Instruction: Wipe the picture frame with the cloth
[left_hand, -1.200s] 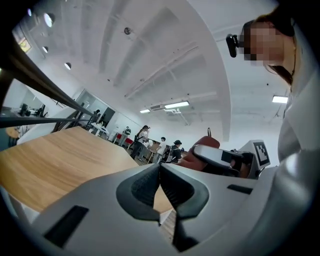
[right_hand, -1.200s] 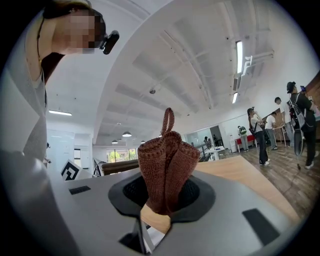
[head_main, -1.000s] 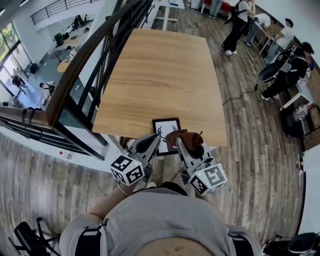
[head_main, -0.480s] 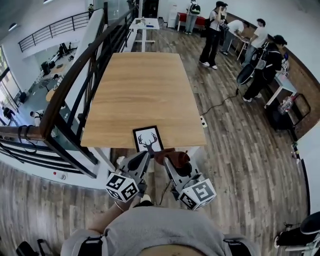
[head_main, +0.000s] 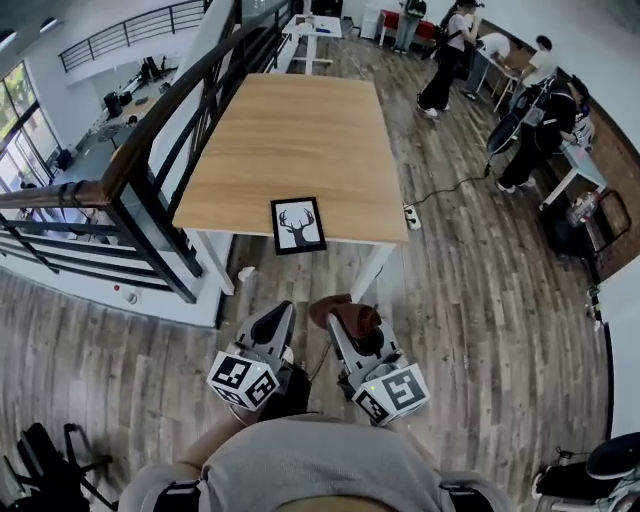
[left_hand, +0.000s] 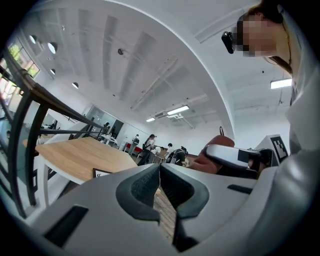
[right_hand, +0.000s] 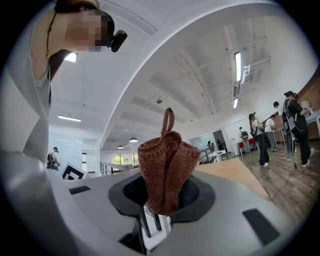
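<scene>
Likely an office: desks (head_main: 300, 130), railing (head_main: 163, 125), people (head_main: 445, 55).

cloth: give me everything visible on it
The cloth is rust-brown and knitted with a ribbed weave. It is bunched into folds, with a small loop sticking out of its end. The right tool is shut on its lower part, and the rest pokes out past the jaws. In the head view it hangs over the floor, short of the table and apart from the picture frame. Only the tool touches it.

Picture frame (head_main: 298, 225): black, stag print, lying flat at the wooden surface's (head_main: 300, 130) near edge. Cloth (right_hand: 167, 162): rust-brown knit, bunched, clamped in the right gripper's (right_hand: 166, 197) fingers.
</scene>
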